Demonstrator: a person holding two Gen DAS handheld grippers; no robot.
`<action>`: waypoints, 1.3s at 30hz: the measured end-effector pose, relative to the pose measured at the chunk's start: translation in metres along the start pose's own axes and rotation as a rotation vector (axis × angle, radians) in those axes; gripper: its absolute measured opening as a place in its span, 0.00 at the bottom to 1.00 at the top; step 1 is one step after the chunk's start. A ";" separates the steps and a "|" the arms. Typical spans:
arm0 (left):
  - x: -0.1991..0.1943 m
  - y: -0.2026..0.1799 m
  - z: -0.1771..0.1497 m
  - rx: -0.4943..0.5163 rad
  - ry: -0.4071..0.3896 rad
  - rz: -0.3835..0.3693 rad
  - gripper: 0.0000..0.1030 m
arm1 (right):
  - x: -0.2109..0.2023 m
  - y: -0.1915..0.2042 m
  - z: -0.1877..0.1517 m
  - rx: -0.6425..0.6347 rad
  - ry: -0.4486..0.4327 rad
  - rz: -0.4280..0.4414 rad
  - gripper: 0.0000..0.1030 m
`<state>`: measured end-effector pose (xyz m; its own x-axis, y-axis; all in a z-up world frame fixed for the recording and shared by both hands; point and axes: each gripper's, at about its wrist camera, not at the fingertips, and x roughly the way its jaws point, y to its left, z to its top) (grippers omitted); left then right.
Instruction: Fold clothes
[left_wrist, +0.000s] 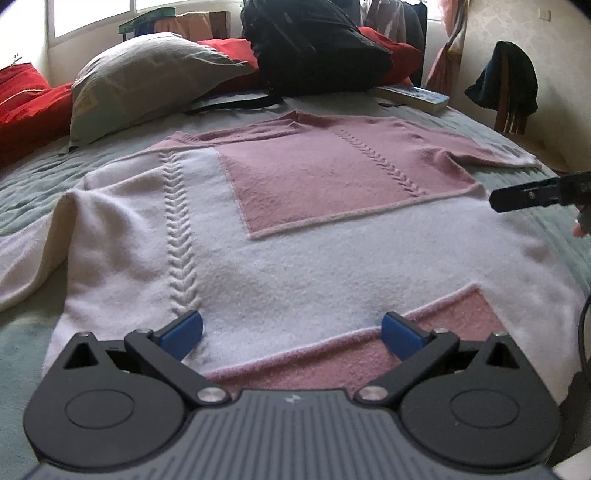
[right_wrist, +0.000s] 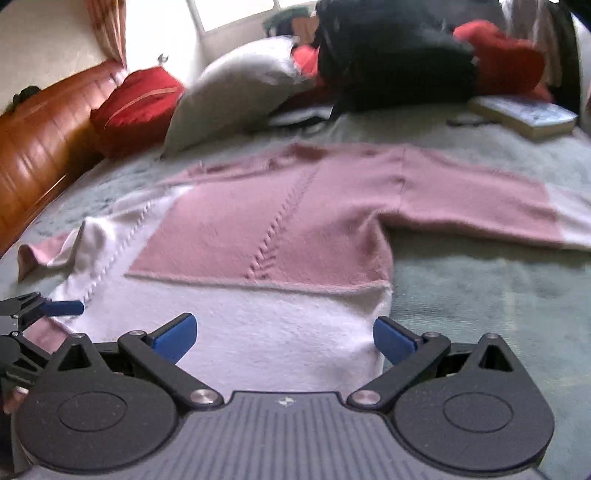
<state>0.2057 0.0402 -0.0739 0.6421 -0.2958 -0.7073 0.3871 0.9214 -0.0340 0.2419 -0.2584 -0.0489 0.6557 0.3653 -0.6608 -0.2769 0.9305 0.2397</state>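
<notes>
A pink and white knitted sweater (left_wrist: 295, 258) lies spread flat on the bed, hem towards me and neckline far. Its left sleeve (left_wrist: 33, 254) is rumpled at the left, and its right sleeve (right_wrist: 480, 210) stretches out flat to the right. My left gripper (left_wrist: 291, 332) is open, low over the hem near the cable-knit stripe, with nothing between its blue pads. My right gripper (right_wrist: 284, 338) is also open, over the white hem at the sweater's right side edge. Each gripper shows at the edge of the other's view: the right gripper (left_wrist: 517, 195) and the left gripper (right_wrist: 62, 308).
At the far end of the pale green bedspread (right_wrist: 480, 295) lie a grey pillow (left_wrist: 140, 85), red cushions (left_wrist: 26, 103), a black backpack (left_wrist: 314, 48) and a book (left_wrist: 417, 96). A chair with dark clothing (left_wrist: 506, 74) stands at the right, and a wooden board (right_wrist: 37, 140) runs along the left.
</notes>
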 end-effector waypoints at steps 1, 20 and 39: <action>-0.003 0.002 0.006 -0.003 -0.011 -0.007 0.99 | -0.001 0.006 -0.002 -0.001 -0.011 -0.019 1.00; 0.126 0.124 0.113 -0.304 0.012 0.041 0.98 | 0.018 0.028 -0.022 0.010 -0.011 -0.017 1.00; 0.143 0.183 0.150 -0.567 0.100 -0.021 0.99 | 0.016 0.014 -0.020 0.051 -0.035 -0.022 1.00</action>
<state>0.4676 0.1283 -0.0750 0.5619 -0.3155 -0.7647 -0.0344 0.9147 -0.4027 0.2345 -0.2401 -0.0697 0.6856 0.3442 -0.6415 -0.2260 0.9382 0.2619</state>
